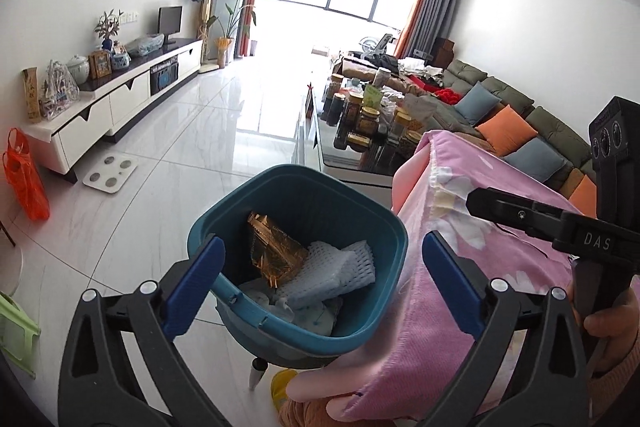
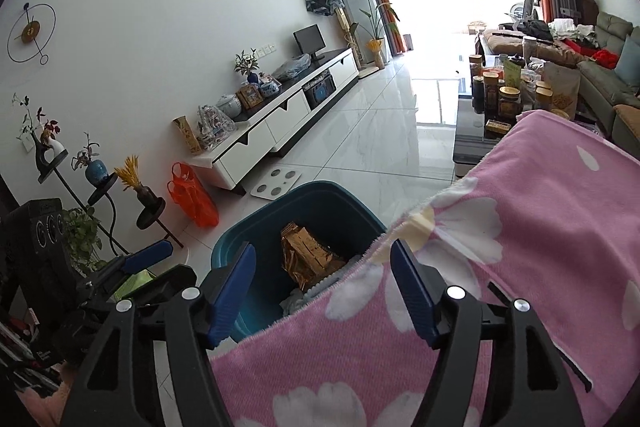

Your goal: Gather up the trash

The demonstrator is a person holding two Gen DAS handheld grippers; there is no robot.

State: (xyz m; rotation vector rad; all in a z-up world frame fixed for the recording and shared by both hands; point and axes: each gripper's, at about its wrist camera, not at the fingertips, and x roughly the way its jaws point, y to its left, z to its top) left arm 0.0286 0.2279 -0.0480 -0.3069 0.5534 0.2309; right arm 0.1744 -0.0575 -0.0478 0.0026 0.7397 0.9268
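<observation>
A teal waste bin [image 1: 224,215] stands on the floor beside a surface draped in a pink flowered cloth [image 1: 500,267]. Inside lie a crumpled gold wrapper [image 1: 272,247], a white foam net [image 1: 340,267] and some pale paper. My left gripper [image 1: 324,283] hangs above the bin's near rim, open and empty. In the right wrist view my right gripper [image 2: 326,291] is open too, empty, over the cloth's edge [image 2: 520,227] next to the bin [image 2: 320,189]; the gold wrapper [image 2: 308,255] shows between its fingers. The right gripper's body [image 1: 580,235] shows at the left view's right side.
A glass coffee table [image 1: 352,163] crowded with jars stands beyond the bin, a sofa [image 1: 520,115] behind it. A white TV cabinet [image 1: 120,107], a bathroom scale [image 1: 110,173] and an orange bag [image 1: 24,179] line the left wall. A plant stand [image 2: 100,187] is near left.
</observation>
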